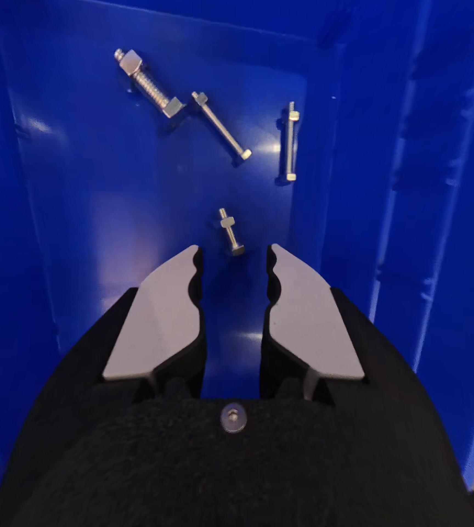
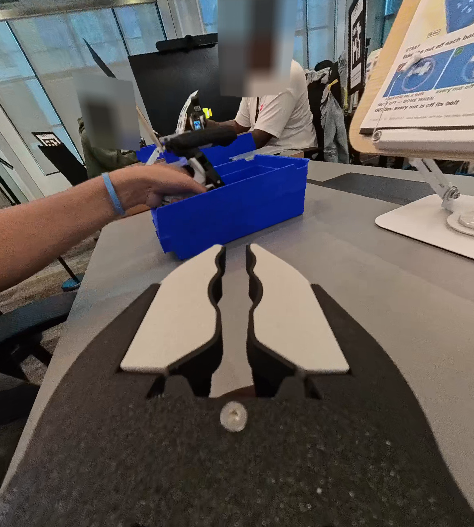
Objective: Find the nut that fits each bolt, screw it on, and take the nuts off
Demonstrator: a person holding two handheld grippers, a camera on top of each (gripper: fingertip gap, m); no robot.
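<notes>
My left tool (image 1: 234, 249) points down into a blue bin (image 1: 59, 199), released, holding nothing. Four bolts lie on the bin floor, each with one nut threaded on: from the left, a thick bolt (image 1: 149, 84), a long thin bolt (image 1: 221, 128), a short bolt (image 1: 230, 231) just ahead of my fingertips, and a slim bolt (image 1: 291, 141) by the right wall. Only my right tool's view shows the bin (image 2: 230, 211) from outside, standing on the grey worktop (image 2: 372, 299), with my left hand (image 2: 156, 184) reaching in. My right tool (image 2: 236, 252) hovers there, slightly parted, empty.
</notes>
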